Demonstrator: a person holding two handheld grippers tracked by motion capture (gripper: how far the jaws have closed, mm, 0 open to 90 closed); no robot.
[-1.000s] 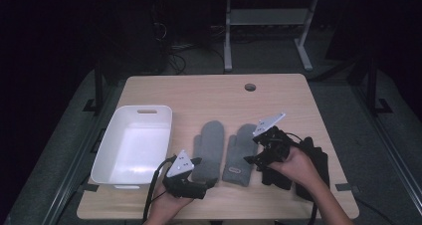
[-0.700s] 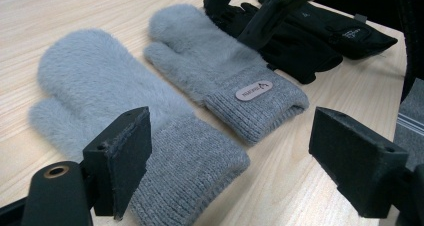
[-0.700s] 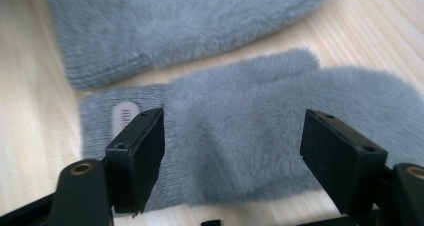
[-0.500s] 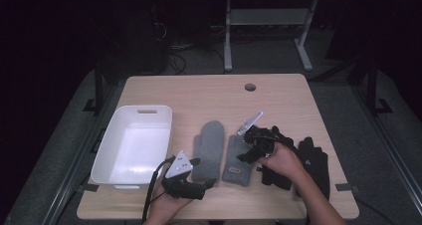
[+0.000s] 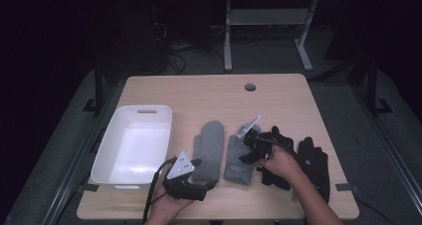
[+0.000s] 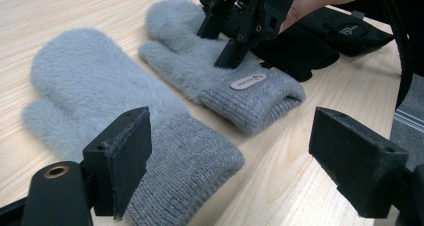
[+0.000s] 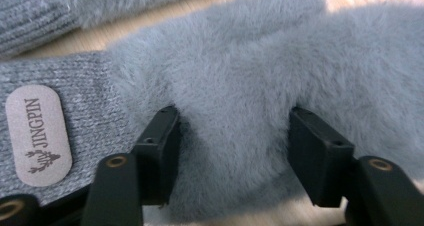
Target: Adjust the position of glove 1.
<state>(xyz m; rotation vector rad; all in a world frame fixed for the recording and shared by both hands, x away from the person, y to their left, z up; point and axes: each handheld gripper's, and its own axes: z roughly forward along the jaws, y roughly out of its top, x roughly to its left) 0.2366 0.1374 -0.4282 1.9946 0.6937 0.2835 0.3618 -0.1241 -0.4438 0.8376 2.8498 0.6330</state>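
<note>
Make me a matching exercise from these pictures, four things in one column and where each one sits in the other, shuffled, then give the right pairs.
Things:
1. white tub
2. right grey mitten
3. black gloves
4. left gripper

Places:
A. at the table's right edge
B. under the right gripper, fur bunched between its jaws
C. at the table's left edge
D. by the left grey mitten's cuff, jaws wide apart

Pairs: 1-C, 2-B, 3-A, 4-D

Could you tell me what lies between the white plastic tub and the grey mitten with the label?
The other fluffy grey mitten lies there on the wooden table, seen in the high view.
</note>
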